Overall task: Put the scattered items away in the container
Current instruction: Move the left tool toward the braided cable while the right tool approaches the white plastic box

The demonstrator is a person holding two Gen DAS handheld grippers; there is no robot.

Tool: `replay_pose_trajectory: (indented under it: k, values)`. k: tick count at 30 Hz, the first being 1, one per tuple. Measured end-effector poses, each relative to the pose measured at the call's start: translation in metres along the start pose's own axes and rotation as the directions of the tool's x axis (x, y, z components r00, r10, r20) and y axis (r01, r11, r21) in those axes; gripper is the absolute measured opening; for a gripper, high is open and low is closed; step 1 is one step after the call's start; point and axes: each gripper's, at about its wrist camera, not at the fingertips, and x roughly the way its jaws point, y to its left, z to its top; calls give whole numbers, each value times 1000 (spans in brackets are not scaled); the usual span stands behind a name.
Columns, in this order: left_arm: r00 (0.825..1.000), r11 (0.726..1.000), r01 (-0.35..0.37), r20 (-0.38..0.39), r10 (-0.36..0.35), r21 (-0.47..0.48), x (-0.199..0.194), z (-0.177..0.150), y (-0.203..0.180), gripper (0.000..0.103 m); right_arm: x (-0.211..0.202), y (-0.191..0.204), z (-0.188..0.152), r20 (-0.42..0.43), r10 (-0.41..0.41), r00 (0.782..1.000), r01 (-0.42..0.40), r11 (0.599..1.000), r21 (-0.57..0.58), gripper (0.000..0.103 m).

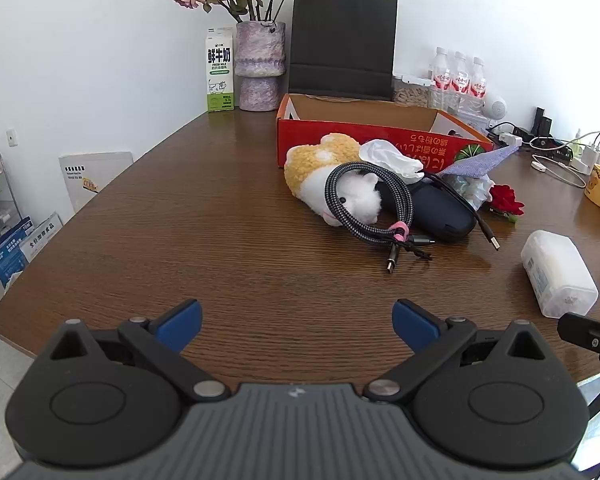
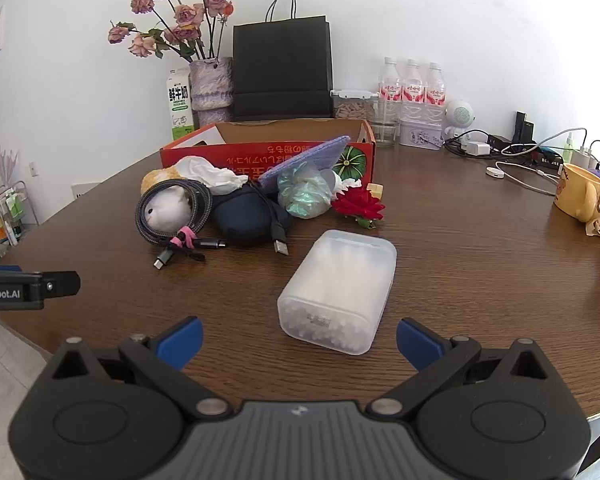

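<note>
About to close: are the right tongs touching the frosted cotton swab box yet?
Apart. In the right wrist view the open right tongs sit short of the cotton swab box, bare table beside both blue pads.

Ahead of my left hand-held gripper (image 1: 296, 322) I have bare bench (image 1: 204, 240) all the way to the plush toy (image 1: 332, 176) and coiled cable (image 1: 370, 208). On the right, the frosted plastic case (image 2: 338, 288) lies straight in my path. The clutter pile blocks the red box (image 2: 268, 152) along its near wall; right of the red flower (image 2: 360, 204) the wood is open.
</note>
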Motion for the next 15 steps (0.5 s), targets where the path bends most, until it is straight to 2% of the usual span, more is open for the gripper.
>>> replay_pose_trajectory:
  k: [15]
  values:
    - [1000, 1000, 2, -8, -2, -1, 3, -3, 0, 103, 2, -1, 0, -1, -1, 1000, 1, 1000, 2, 103]
